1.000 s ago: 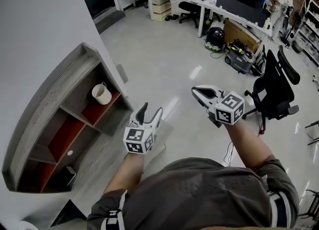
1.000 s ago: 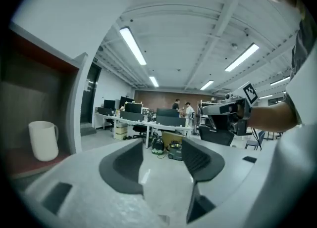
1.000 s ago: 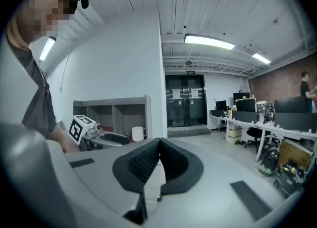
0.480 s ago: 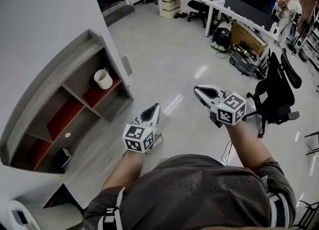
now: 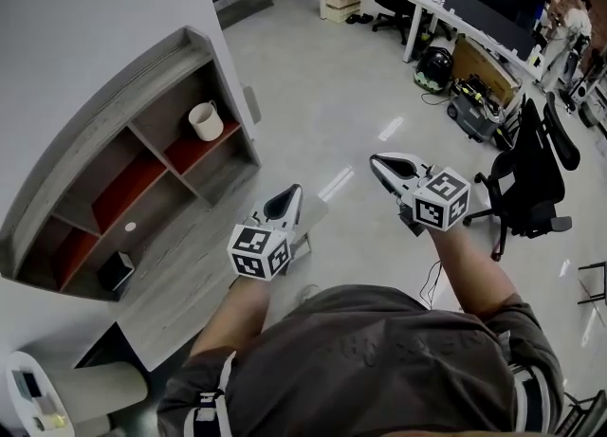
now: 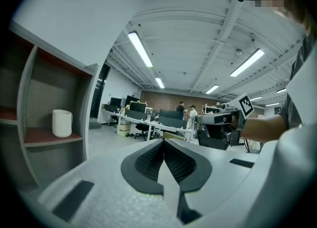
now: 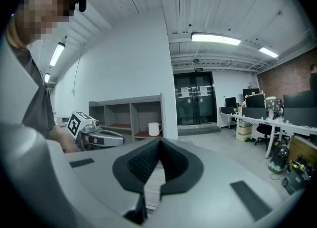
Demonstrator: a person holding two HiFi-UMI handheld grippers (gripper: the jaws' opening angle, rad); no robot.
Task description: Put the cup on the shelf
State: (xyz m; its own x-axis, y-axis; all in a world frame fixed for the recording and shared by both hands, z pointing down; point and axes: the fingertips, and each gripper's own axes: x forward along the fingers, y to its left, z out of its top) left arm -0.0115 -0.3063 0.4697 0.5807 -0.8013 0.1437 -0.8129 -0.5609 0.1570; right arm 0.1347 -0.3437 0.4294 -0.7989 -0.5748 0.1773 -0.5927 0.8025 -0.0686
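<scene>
Both of my tools are up in front of my chest, out over the pale floor [image 5: 313, 94]. My left gripper [image 5: 290, 196] has its two fingers pressed flat together, nothing between them; looking along it, my left gripper's [image 6: 163, 142] dark ribbed pads meet in one seam. My right gripper [image 5: 379, 160] is just the same: pads closed tip to tip [image 7: 159, 141], empty. The two sit side by side, apart from each other, each one showing in the other's camera.

And the cup [image 5: 205, 121]? It's on the shelf [image 5: 114, 94], well away from both grippers. White, upright, standing on the red-brown board in the end compartment, the one nearest the dark glass doors [image 7: 193, 104]. From my left gripper view the cup [image 6: 62, 123] sits alone on that board, just inside the grey side panel [image 6: 87, 118]. From my right gripper view I see its handle turned toward the open end [image 7: 153, 129].

Off to my right there's a black office chair [image 5: 531, 165]
</scene>
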